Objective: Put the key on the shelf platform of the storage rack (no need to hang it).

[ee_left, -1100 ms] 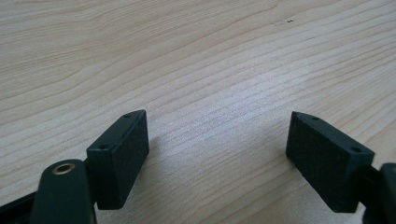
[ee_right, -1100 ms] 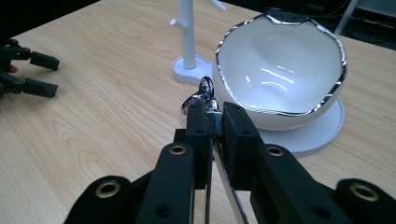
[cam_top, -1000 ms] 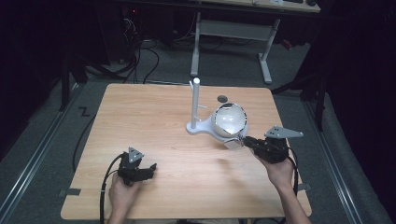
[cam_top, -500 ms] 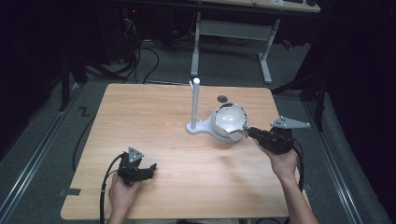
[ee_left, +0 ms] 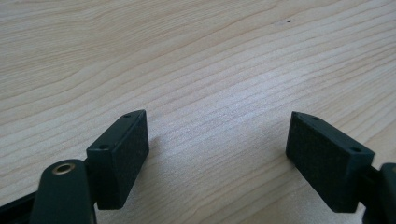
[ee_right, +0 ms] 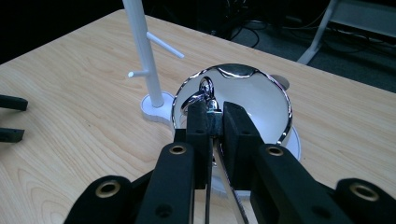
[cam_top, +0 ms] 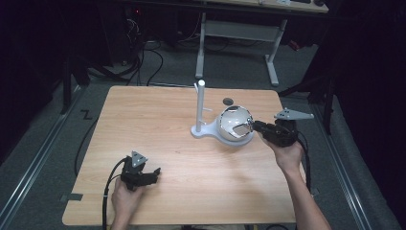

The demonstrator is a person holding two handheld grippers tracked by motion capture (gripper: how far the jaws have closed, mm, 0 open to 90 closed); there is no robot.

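Two claws, right claw [ee_right: 215, 119] pinching shiny bowl [ee_right: 252, 100] (by its rim), left claw [ee_left: 217, 156] agape.

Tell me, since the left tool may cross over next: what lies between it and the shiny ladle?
Bare wooden table in the high view, between the left tool and the ladle.

Mirror-glossy chrome metal bowl [ee_right: 243, 100], matt white plastic stand [ee_right: 142, 51], smooth pale wood table [cam_top: 158, 120] — matt black tongs [ee_right: 215, 122]
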